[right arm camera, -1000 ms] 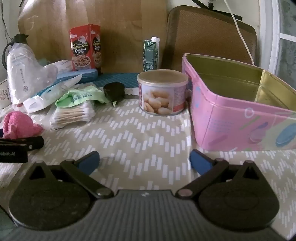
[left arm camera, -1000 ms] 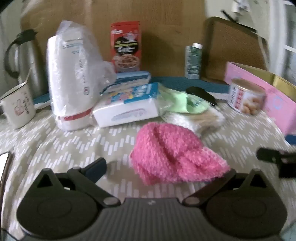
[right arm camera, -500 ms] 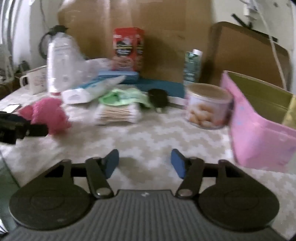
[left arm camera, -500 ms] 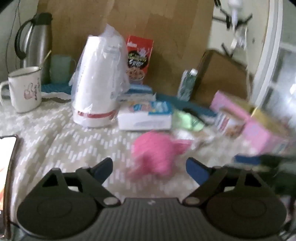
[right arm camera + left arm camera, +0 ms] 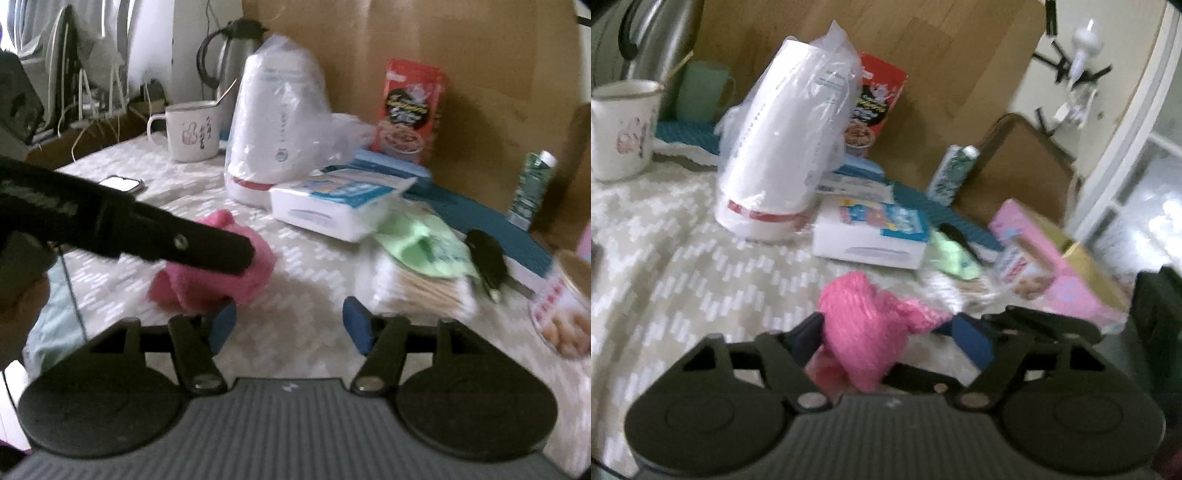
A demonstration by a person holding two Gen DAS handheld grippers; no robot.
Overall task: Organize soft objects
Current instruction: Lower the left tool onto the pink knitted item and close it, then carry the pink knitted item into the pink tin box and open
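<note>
A pink fuzzy cloth (image 5: 868, 325) is bunched up between the fingers of my left gripper (image 5: 890, 336). Its jaws are closing and both pads press the cloth from either side. From the right wrist view the same cloth (image 5: 221, 273) sits just above the patterned tablecloth (image 5: 303, 258), partly hidden behind one black finger (image 5: 207, 249) of the left gripper. My right gripper (image 5: 290, 325) hovers close to the right of the cloth. Its jaws are opening and nothing is between them.
Behind the cloth stand a bagged white roll stack (image 5: 783, 147), a tissue pack (image 5: 871, 236), a green packet (image 5: 953, 254) and bagged cotton swabs (image 5: 421, 291). A pink tin (image 5: 1052, 273) and a can (image 5: 565, 314) sit at the right, a mug (image 5: 192, 133) and a phone (image 5: 120, 182) at the left.
The left jaws have closed in on the pink cloth, which went from flat to bunched. The right gripper has swung left from the pink tin toward the cloth, its jaws narrower than at first.
</note>
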